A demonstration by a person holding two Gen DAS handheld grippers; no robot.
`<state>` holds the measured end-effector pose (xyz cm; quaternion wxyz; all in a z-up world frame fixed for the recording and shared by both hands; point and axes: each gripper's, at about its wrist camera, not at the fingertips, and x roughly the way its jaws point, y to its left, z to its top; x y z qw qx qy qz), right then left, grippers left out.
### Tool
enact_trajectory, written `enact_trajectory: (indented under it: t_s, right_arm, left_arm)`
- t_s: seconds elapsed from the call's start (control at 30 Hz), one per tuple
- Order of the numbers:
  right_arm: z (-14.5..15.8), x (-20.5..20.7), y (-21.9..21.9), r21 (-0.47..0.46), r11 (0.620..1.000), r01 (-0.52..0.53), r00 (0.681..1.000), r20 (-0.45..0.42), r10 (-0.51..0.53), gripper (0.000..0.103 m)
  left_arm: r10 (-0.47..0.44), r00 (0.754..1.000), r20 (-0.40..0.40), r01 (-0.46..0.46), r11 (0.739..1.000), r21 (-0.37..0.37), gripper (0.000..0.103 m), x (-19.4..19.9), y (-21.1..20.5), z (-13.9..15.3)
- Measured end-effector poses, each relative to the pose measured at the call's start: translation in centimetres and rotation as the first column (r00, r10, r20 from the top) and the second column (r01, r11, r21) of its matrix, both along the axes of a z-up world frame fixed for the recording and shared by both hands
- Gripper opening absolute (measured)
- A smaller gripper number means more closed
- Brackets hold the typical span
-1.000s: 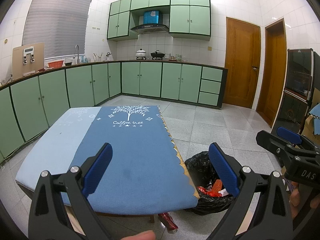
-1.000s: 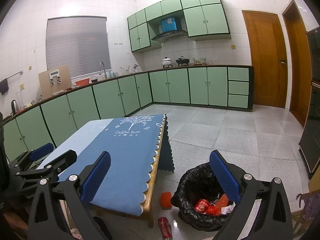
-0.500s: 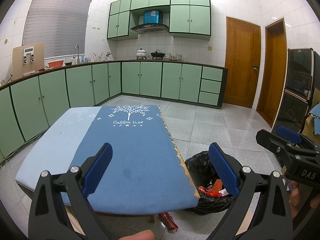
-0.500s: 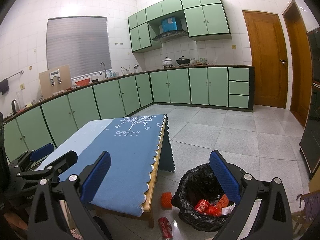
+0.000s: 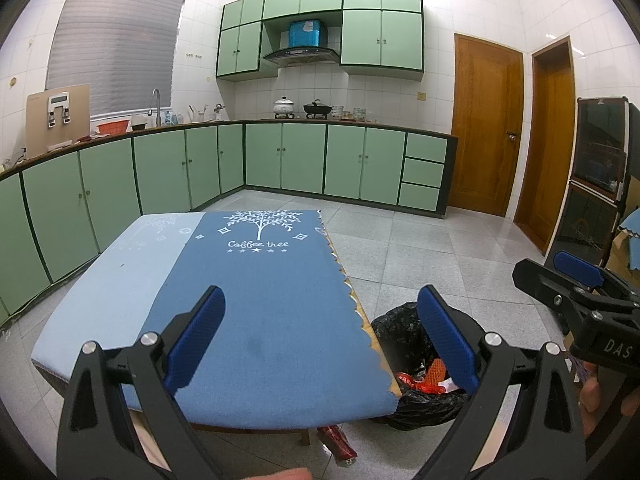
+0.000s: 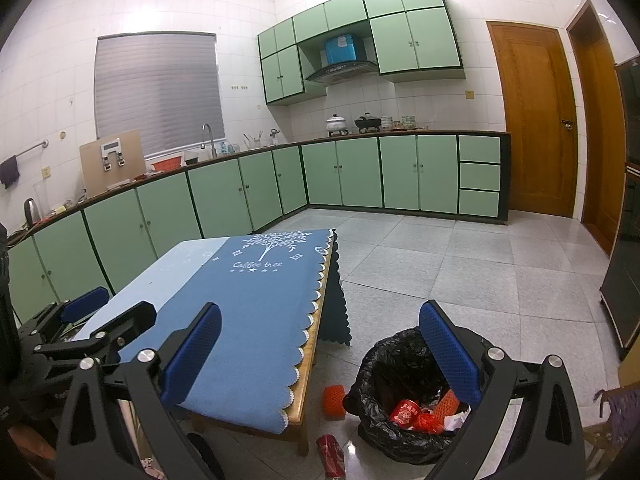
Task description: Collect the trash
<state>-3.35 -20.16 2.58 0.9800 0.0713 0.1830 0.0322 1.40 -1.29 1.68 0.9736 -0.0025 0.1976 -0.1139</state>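
A black trash bag (image 6: 394, 376) stands on the floor right of the low table; it holds red cans and wrappers (image 6: 416, 414). It also shows in the left wrist view (image 5: 404, 344). An orange net piece (image 6: 334, 400) and a red can (image 6: 331, 455) lie on the floor beside the table leg; the can shows in the left wrist view (image 5: 338, 440) too. My left gripper (image 5: 320, 338) is open and empty above the blue tablecloth (image 5: 260, 300). My right gripper (image 6: 320, 354) is open and empty, above the table edge and the bag.
The low wooden table (image 6: 308, 368) carries a blue cloth with a tree print. Green cabinets (image 5: 304, 160) line the far and left walls. Wooden doors (image 5: 486, 128) stand at the right. A dark cabinet (image 5: 596, 184) stands at far right. Tiled floor (image 6: 460, 272) lies beyond.
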Motion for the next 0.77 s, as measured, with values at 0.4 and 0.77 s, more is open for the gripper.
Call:
enact_trajectory:
  t_s: [0.4, 0.77]
  right_arm:
    - [0.02, -0.03, 0.11, -0.001, 1.0, -0.002, 1.0, 0.001, 0.002, 0.097]
    - [0.22, 0.49, 0.53, -0.002, 1.0, -0.008, 1.0, 0.002, 0.008, 0.097]
  left_arm:
    - [0.006, 1.0, 0.002, -0.006, 1.0, -0.001, 0.094, -0.08, -0.2, -0.13]
    - [0.016, 1.0, -0.002, -0.016, 1.0, -0.001, 0.094, 0.01, -0.28, -0.09]
